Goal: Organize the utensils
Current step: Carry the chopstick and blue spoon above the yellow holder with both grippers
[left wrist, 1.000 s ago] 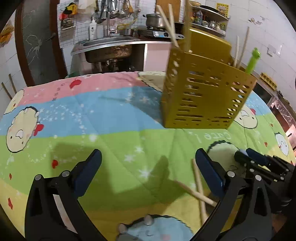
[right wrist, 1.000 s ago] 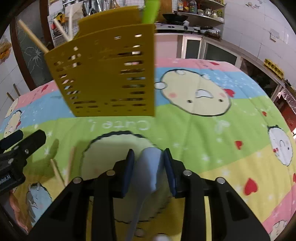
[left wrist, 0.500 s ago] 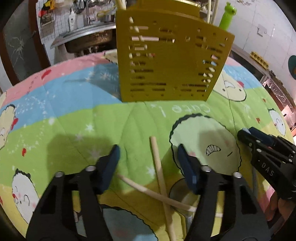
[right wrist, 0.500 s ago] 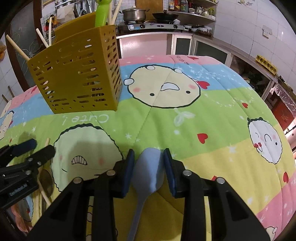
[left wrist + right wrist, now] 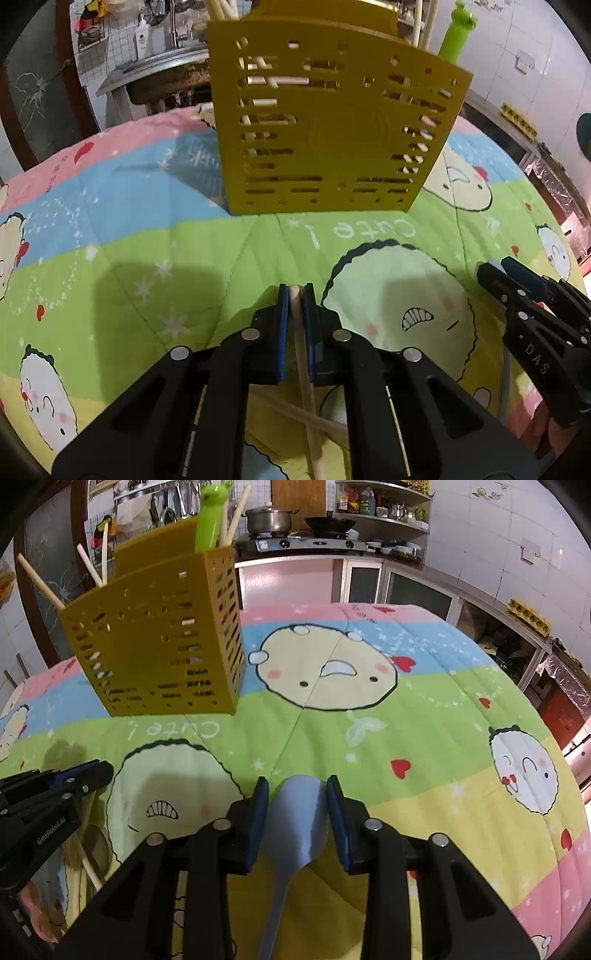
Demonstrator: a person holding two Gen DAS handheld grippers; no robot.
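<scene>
**Both grippers loaded: chopstick in the left, spoon in the right**

Your left gripper (image 5: 295,291) has just been closing, and its jaws are now pinching a wooden chopstick (image 5: 303,363). The stick's blunt end sits level with the pad tips and the shaft runs back between the fingers toward the camera. A 2nd chopstick (image 5: 295,413) lies on the quilt (image 5: 155,236) under the gripper body, crossing beneath the held one.

Your right gripper (image 5: 297,786) has its jaws partly spread, clamped on the bowl of a pale blue spoon (image 5: 301,819). The bowl tip reaches just past the pad tips and the handle trails back below the fingers.

The yellow slotted utensil holder (image 5: 325,125) stands upright on the quilt, straight ahead of your left jaws and well apart from them. From your right jaws it is ahead and to the left. Its near wall faces your left gripper. More chopsticks and a green utensil (image 5: 210,520) stick up past its top rim.

Room to move: bare quilt between both sets of jaws and the holder's base, and open quilt to the right of your right jaws out to the quilt edge. In the left wrist view, your right gripper sits just to the right of the left one, near but not touching.
</scene>
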